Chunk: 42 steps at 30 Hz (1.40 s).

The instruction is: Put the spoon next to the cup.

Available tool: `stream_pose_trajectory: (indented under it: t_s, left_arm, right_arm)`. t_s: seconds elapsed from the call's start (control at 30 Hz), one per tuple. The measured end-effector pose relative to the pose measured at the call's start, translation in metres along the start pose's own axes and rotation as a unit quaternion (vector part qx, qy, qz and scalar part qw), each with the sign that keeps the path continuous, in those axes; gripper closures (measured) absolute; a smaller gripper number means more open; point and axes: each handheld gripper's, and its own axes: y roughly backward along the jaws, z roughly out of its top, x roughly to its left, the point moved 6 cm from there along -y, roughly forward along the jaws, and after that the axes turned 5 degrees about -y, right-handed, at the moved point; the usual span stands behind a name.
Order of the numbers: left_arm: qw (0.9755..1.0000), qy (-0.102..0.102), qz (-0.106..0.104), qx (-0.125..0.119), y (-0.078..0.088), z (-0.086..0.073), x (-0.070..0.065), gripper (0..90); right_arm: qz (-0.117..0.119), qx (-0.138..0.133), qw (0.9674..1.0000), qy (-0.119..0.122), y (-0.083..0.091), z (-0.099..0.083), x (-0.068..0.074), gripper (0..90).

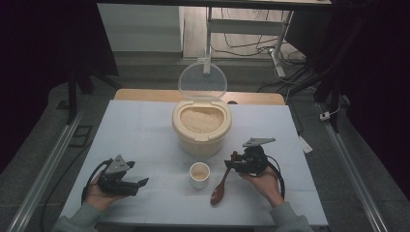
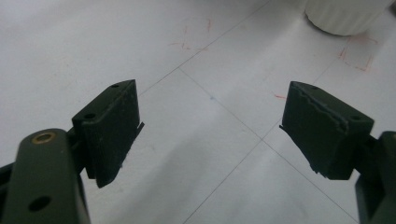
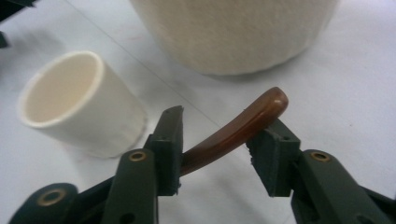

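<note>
Nowhere readable label or writing. Right hand-held gripper jaws parted, brown spoon handle loose between them; left hand-held gripper spread wide over table, nothing held.

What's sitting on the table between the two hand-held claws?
In the high view, a small white cup stands between the left gripper and the right gripper, with the brown spoon lying just beside the right one.
</note>
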Motion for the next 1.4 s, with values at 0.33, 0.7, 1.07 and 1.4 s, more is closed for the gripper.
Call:
stream_pose_trajectory:
  t_s: [0.33,0.7,1.07,1.4]
  left_arm:
    - [1.0,-0.002,-0.002,0.003,-0.001,0.0,-0.001,18.7]
    - [1.0,-0.003,-0.003,0.005,-0.002,-0.001,-0.001,18.7]
    - [1.0,0.0,-0.001,0.0,0.001,-0.001,0.0,18.8]
    - [1.0,0.007,-0.002,-0.002,0.003,-0.005,0.001,18.6]
  right_arm:
    - [-0.055,0.026,0.9982,0.002,-0.018,-0.006,-0.01,44.5]
    - [-0.095,0.056,0.9937,0.021,-0.03,-0.01,-0.016,37.5]
    - [-0.088,-0.033,0.9951,0.029,0.008,-0.004,-0.018,38.4]
    - [-0.05,-0.059,0.9953,0.058,0.056,-0.04,-0.02,39.8]
